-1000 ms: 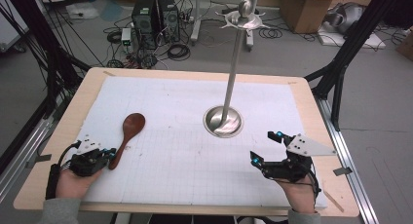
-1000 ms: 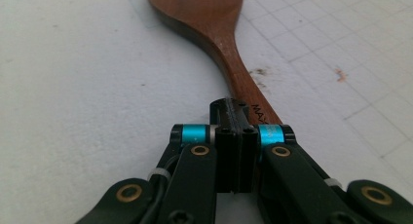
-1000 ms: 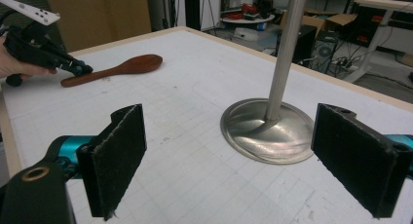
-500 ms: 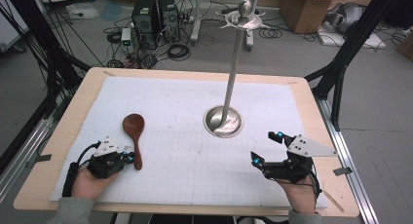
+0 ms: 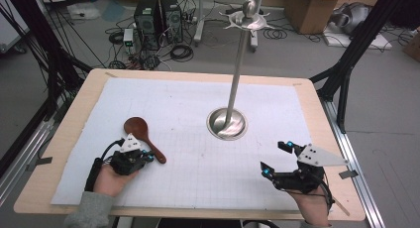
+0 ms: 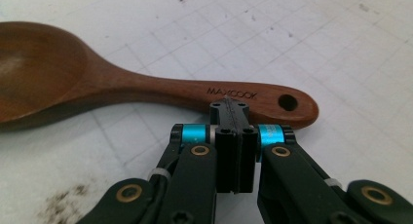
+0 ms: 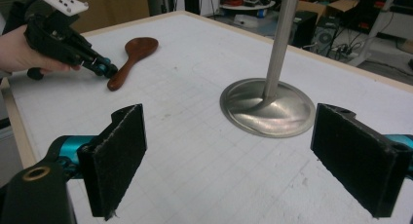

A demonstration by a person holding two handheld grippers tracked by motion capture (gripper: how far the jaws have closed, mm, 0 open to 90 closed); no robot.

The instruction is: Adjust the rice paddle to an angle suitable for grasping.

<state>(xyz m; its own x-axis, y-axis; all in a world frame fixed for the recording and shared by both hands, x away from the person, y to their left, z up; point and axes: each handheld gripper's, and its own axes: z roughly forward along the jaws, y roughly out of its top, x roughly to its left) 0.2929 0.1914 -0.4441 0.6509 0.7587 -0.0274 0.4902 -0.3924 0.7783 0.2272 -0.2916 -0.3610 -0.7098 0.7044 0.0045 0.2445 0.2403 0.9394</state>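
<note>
left gripper [image 6: 229, 104]: jaws pressed together, tip set against the brown wooden spoon [image 6: 146, 85] handle, near the table's [image 5: 64, 139] left edge | right gripper [image 5: 277, 156]: jaws held wide apart, nothing gripped, near the right front corner

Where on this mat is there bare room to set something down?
The widest bare patch lies between the wooden spoon and the stand's round base, running to the near edge. The far strip behind the base is bare too. It is tight by the left gripper, jaws shut at the spoon's handle.

A reddish-brown wooden spoon [image 5: 143, 138] lies on a white gridded mat [image 5: 198, 163] beside a silver stand [image 5: 227, 124].
</note>
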